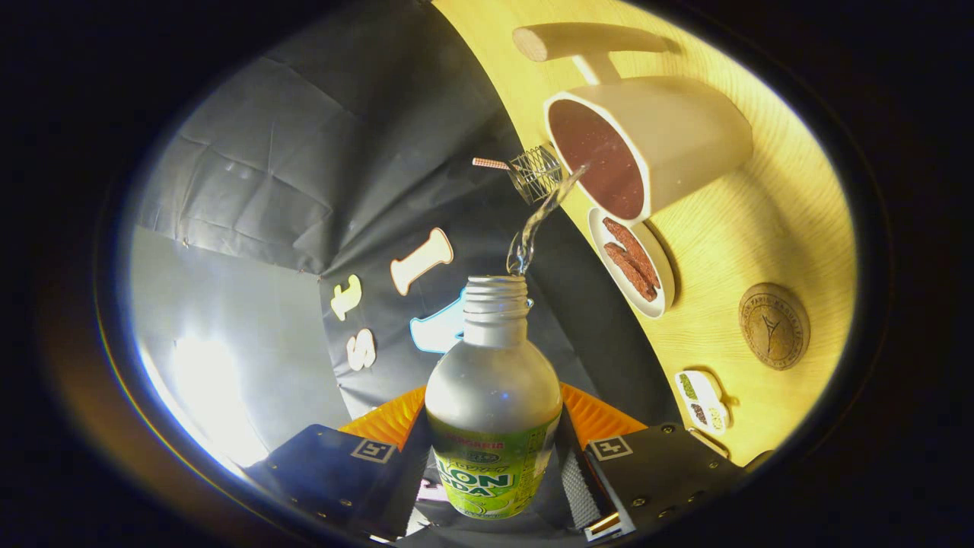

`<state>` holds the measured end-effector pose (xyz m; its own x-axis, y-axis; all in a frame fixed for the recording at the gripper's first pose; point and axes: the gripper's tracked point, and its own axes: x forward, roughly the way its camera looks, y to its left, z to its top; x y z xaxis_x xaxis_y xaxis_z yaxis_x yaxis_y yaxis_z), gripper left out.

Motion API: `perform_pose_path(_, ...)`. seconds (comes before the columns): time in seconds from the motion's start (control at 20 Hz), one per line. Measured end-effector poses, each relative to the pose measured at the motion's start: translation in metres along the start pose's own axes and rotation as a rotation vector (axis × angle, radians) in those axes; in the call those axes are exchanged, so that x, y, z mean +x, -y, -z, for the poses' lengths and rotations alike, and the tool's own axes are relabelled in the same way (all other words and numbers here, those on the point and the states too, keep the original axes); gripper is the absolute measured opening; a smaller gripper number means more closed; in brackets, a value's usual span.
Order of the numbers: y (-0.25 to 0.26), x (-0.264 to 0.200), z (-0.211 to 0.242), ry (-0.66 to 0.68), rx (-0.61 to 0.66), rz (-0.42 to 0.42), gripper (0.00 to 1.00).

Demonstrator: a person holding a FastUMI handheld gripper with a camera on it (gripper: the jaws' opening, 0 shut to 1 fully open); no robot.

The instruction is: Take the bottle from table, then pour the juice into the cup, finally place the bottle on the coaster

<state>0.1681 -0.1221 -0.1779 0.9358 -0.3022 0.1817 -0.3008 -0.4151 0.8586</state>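
Gripper (493, 426) clamps bottle (493, 396), its stream entering cup (647, 144).

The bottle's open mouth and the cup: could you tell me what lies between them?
In the gripper view, a clear stream of liquid arcs from the bottle into the cup.

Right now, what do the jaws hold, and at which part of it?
The soda bottle, uncapped and pouring, gripped at its labelled lower body between both jaws of the gripper.

The clear plastic bottle with a green label (493, 415) hides both inner finger pads of the gripper (493, 426) – its base is cut off; the engraving on the round wooden coaster (774, 326) beyond the bottle is too small to tell.
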Motion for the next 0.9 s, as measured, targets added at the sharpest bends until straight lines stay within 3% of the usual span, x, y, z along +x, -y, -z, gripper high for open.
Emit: perform_pose_path(0.9, -0.007, -0.002, -0.012, 0.100, 0.179, -0.056, 0.77)
